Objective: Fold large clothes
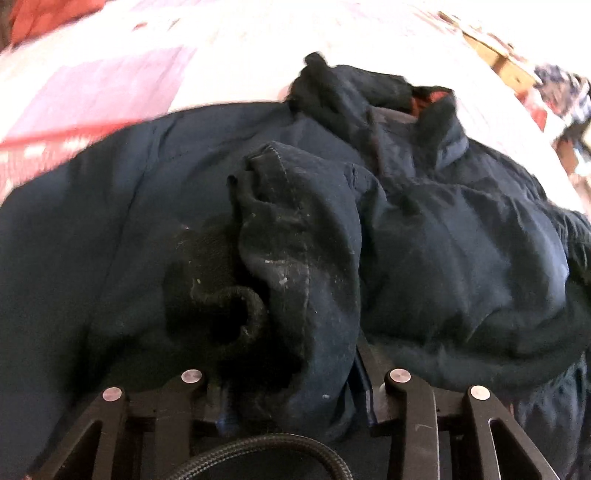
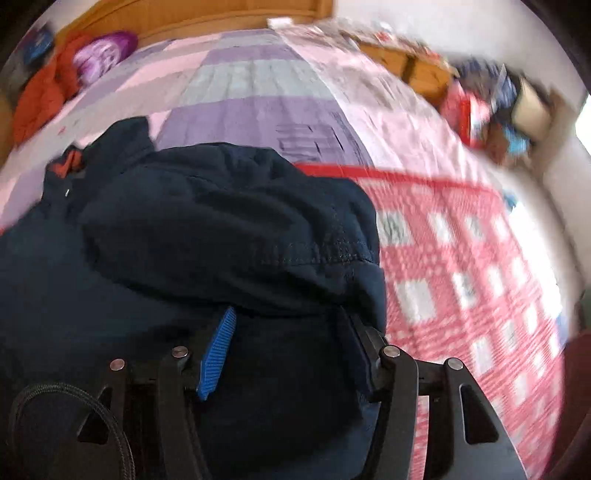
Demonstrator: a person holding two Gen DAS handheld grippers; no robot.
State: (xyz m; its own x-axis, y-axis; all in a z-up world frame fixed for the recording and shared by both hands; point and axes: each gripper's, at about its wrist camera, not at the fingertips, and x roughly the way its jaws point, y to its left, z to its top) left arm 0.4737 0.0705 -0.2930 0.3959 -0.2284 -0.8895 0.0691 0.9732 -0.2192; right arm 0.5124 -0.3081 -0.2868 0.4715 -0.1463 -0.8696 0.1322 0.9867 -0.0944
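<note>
A large dark navy jacket [image 1: 443, 240] lies bunched on the bed. In the left wrist view a sleeve with a black knit cuff [image 1: 236, 306] is bundled between the jaws of my left gripper [image 1: 291, 391], which is shut on it; the fingertips are buried in cloth. In the right wrist view the same jacket [image 2: 207, 221] fills the left half. My right gripper [image 2: 288, 354] is shut on a thick fold of its stitched hem, with one blue pad [image 2: 218, 354] showing. The jacket's collar with orange lining [image 2: 64, 164] lies at the far left.
The bed has a patchwork cover, purple and pink [image 2: 251, 103] farther away and red-and-white checked [image 2: 461, 258] to the right. An orange garment [image 2: 40, 96] and a purple cushion [image 2: 103, 51] lie near the wooden headboard [image 2: 207, 14]. Cluttered wooden furniture [image 2: 491, 107] stands at the right.
</note>
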